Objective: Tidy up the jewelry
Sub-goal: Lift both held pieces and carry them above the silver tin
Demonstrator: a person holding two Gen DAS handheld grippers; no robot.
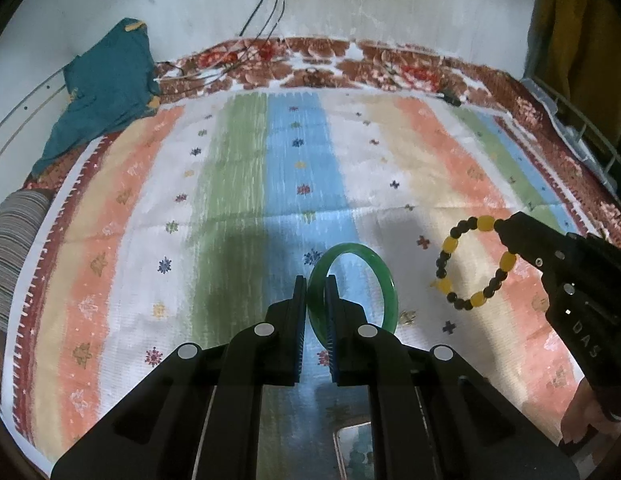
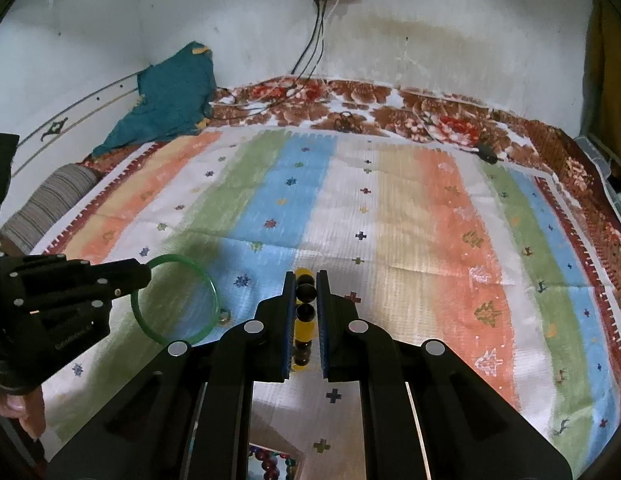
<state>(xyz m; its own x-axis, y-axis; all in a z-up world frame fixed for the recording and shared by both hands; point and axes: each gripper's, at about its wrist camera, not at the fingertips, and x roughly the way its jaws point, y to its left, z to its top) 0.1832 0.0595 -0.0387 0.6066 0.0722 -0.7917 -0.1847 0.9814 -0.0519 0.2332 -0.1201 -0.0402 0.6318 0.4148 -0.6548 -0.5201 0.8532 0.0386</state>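
Observation:
My left gripper [image 1: 315,280] is shut on a green bangle [image 1: 384,280] and holds it above the striped mat; it also shows in the right wrist view [image 2: 144,274] with the bangle [image 2: 212,296]. My right gripper [image 2: 304,276] is shut on a bracelet of yellow and dark beads [image 2: 304,304], held above the mat. In the left wrist view the right gripper [image 1: 500,225] holds that bracelet [image 1: 450,246] hanging to the right of the bangle.
A striped mat [image 1: 238,184] covers a floral bedspread [image 1: 318,64]. A teal cloth [image 1: 106,84] and a striped bolster [image 1: 14,236] lie at the left. Cables [image 2: 314,44] hang from a wall socket. A box with beads [image 2: 270,462] shows at the bottom edge.

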